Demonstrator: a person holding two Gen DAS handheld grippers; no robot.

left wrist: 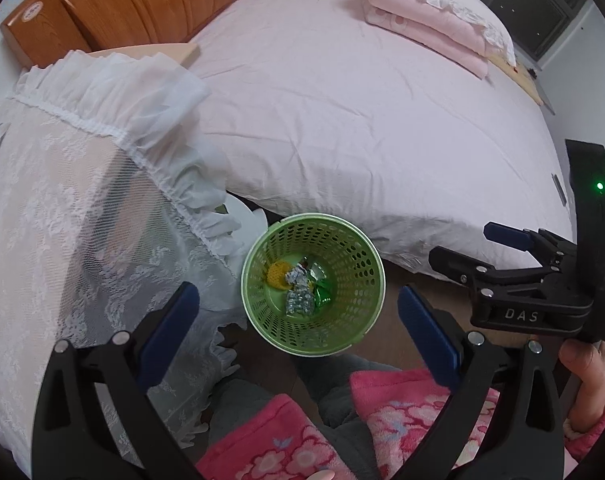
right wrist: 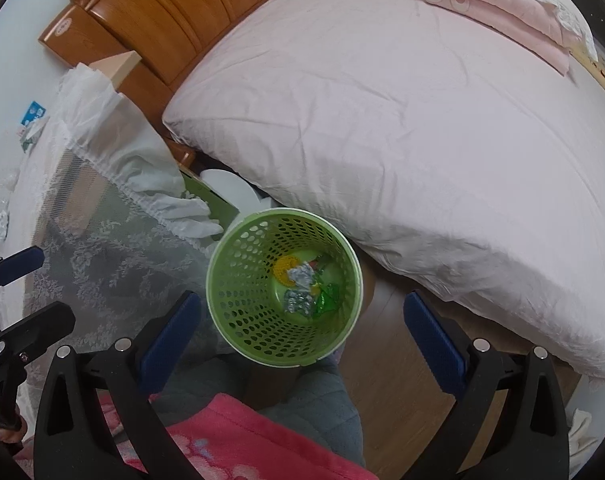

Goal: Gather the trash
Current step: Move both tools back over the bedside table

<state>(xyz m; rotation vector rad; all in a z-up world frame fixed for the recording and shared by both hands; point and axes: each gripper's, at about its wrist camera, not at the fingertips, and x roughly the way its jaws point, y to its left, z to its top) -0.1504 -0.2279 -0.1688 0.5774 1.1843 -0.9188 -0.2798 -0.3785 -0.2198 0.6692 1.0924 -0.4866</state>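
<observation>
A green perforated trash basket (left wrist: 350,322) stands on the floor beside the bed; it also shows in the right wrist view (right wrist: 238,308). Inside lie crumpled foil pieces (left wrist: 300,302), a yellow scrap (left wrist: 277,273) and green wrappers (left wrist: 322,295); the same trash (right wrist: 302,292) shows in the right wrist view. My left gripper (left wrist: 298,320) is open and empty above the basket. My right gripper (right wrist: 302,324) is open and empty above it too, and it appears in the left wrist view (left wrist: 466,250) at the right. The left gripper shows at the right wrist view's left edge (right wrist: 18,284).
A bed with a pale pink cover (left wrist: 362,120) and folded pink bedding (left wrist: 430,28) lies behind the basket. A table under a white lace cloth (left wrist: 62,220) stands to the left. A wooden headboard (left wrist: 142,4) is at the back. The person's pink robe (left wrist: 270,440) is below.
</observation>
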